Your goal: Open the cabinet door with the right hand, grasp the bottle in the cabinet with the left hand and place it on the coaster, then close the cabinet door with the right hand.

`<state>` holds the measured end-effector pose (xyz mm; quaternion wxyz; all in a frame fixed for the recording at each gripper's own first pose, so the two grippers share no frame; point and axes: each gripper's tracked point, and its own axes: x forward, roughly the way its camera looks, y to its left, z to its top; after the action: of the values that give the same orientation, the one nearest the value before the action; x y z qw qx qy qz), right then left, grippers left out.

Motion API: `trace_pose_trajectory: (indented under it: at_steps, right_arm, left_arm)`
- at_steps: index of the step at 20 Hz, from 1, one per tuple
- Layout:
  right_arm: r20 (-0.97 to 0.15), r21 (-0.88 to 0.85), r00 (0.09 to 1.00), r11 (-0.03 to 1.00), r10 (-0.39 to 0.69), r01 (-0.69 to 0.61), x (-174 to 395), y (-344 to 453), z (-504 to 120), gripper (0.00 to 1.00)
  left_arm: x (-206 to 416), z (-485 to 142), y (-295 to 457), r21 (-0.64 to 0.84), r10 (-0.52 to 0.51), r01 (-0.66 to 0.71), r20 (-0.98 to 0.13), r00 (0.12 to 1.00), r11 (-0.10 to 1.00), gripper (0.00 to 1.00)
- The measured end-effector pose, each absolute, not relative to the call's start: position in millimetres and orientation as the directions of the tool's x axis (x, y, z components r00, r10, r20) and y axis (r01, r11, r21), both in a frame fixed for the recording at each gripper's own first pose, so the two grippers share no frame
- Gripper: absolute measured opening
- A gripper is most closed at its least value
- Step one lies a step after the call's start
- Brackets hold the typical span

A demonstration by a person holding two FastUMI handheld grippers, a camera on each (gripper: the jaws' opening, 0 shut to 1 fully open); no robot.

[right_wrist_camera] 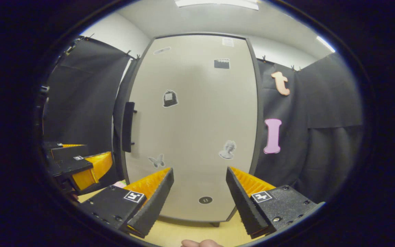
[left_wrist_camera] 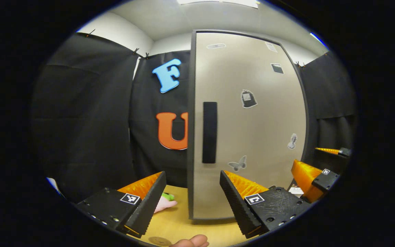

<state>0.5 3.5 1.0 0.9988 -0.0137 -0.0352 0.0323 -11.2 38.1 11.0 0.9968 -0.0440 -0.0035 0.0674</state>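
Cabinet door (left_wrist_camera: pixel 249 123), a tall beige panel with a black bar handle (left_wrist_camera: pixel 209 132), fills frame centre, shut; nothing done yet. Left gripper (left_wrist_camera: pixel 193 199) and right gripper (right_wrist_camera: pixel 200 197) both gape wide, empty.

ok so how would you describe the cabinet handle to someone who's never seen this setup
Find the tall beige cabinet door standing on the wooden table. Along its left edge, about halfway up, sits the handle. It is an upright black bar, much bigger than the small grey stickers scattered over the door, and the only part that sticks out.
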Motion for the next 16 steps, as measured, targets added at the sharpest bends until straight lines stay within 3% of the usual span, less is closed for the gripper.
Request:
trace_pose_trajectory:
  at_steps: [2,5,16]
  right_arm:
    - [0.047,-0.016,0.998,0.999,0.051,-0.051,1.1,-2.2,-0.7,0.99]
    - [0.053,-0.025,0.996,0.997,0.077,-0.075,6.4,5.5,5.1,0.98]
    - [0.118,-0.106,0.946,0.951,0.303,-0.291,50.0,122.7,41.7,0.99]
  left_arm:
    - [-9.6,14.5,14.2,-0.096,0.076,-0.075,0.016,0.997,0.993,0.95]
    - [-16.5,20.5,16.1,-0.074,0.072,-0.069,0.035,0.997,0.995,0.96]
    - [-89.7,-6.0,120.4,-0.073,0.329,-0.330,-0.026,0.944,0.941,0.96]
